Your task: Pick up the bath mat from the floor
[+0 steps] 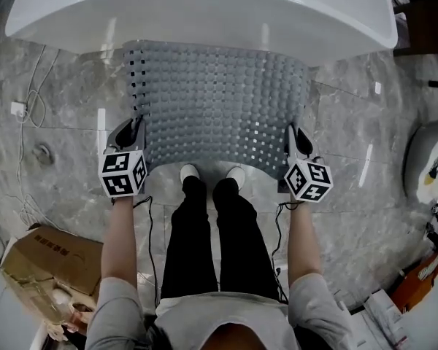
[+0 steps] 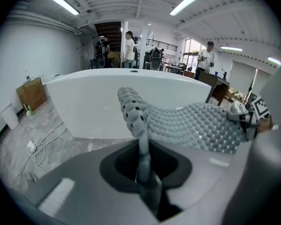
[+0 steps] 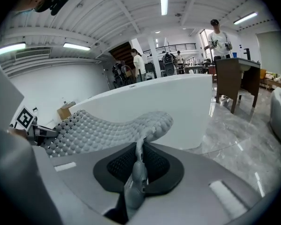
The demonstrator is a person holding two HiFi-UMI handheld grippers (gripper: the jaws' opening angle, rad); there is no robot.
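Observation:
A grey bubbled bath mat [image 1: 215, 104] hangs stretched between my two grippers, off the marble floor and in front of the white bathtub [image 1: 204, 13]. My left gripper [image 1: 135, 133] is shut on the mat's near left corner; in the left gripper view the mat's edge [image 2: 143, 153] runs pinched between the jaws and the sheet [image 2: 192, 125] sags away to the right. My right gripper [image 1: 296, 143] is shut on the near right corner; the right gripper view shows the mat [image 3: 107, 125] rising out of the jaws [image 3: 139, 161] and spreading left.
A person's black-trousered legs and white shoes [image 1: 212, 177] stand just below the mat. A cardboard box [image 1: 47, 272] lies at the lower left, a cable and socket [image 1: 22, 111] at the left, a white fixture [image 1: 423, 159] at the right. People stand far behind the bathtub [image 3: 168, 104].

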